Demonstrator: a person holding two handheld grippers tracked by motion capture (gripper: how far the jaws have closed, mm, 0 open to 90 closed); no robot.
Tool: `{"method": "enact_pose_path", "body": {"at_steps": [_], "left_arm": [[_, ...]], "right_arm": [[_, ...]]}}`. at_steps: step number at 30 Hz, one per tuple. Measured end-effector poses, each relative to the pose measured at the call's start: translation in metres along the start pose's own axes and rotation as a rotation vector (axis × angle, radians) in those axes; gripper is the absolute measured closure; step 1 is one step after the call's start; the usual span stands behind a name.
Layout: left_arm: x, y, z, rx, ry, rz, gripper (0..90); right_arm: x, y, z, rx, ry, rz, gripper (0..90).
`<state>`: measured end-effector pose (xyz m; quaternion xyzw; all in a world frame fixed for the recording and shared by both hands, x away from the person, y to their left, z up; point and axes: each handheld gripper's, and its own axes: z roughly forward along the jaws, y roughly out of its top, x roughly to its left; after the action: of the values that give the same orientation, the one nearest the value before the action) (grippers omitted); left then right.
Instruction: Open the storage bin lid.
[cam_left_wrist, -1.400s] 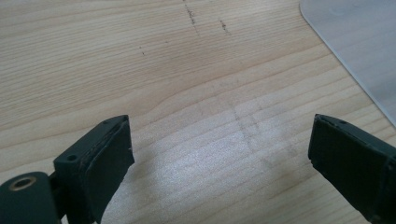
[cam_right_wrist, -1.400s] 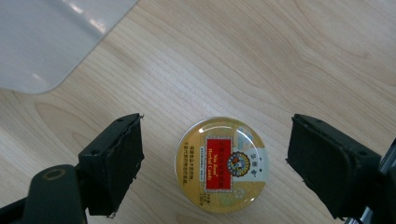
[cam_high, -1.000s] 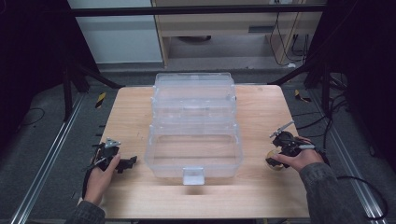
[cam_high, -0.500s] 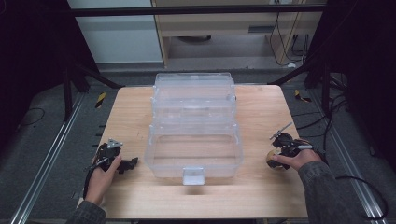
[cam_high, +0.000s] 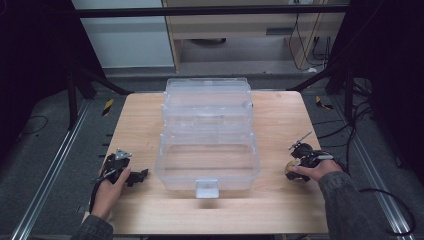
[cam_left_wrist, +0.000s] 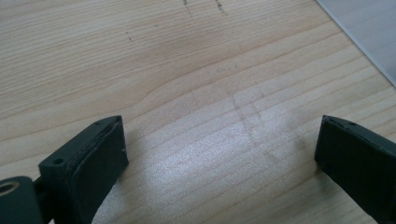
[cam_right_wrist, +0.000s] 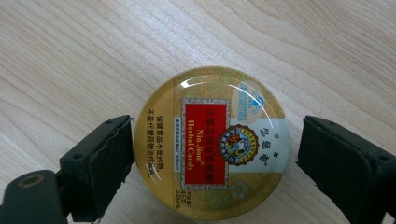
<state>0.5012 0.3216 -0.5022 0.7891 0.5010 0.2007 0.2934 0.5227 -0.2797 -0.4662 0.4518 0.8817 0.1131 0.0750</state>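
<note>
The right tongs (cam_right_wrist: 212, 154) stood open around a round candy tin (cam_right_wrist: 211, 142) on the bench (cam_high: 280, 125); the left tongs (cam_left_wrist: 219, 158) gaped over bare wood.

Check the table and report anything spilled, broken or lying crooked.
Nothing stands out. The clear plastic box sits square on the table, open and unbroken. The candy tin lies flat, label up, between the open right tongs. No spills.
</note>
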Motion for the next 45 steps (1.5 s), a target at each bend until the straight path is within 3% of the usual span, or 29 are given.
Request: {"method": "enact_pose_path", "body": {"at_steps": [8,11,19,28,45], "left_arm": [[0.0,-0.001,0.0,-0.004,-0.002,0.004,0.8],[0.0,-0.001,0.0,-0.004,-0.003,0.005,0.8],[0.0,-0.001,0.0,-0.006,-0.003,0.005,0.7],[0.0,-0.001,0.0,-0.009,-0.004,0.006,0.4],[0.0,-0.002,0.001,-0.019,-0.007,0.01,0.0]], "right_arm": [[0.0,0.003,0.007,0.024,0.012,-0.001,15.6],[-0.001,0.003,0.007,0.015,0.014,0.0,20.2],[0.0,0.002,0.003,0.003,0.007,-0.011,20.8],[0.0,0.003,-0.013,-0.03,-0.003,-0.018,20.8],[0.017,0.016,-0.046,-0.094,-0.001,-0.071,20.9]]}}
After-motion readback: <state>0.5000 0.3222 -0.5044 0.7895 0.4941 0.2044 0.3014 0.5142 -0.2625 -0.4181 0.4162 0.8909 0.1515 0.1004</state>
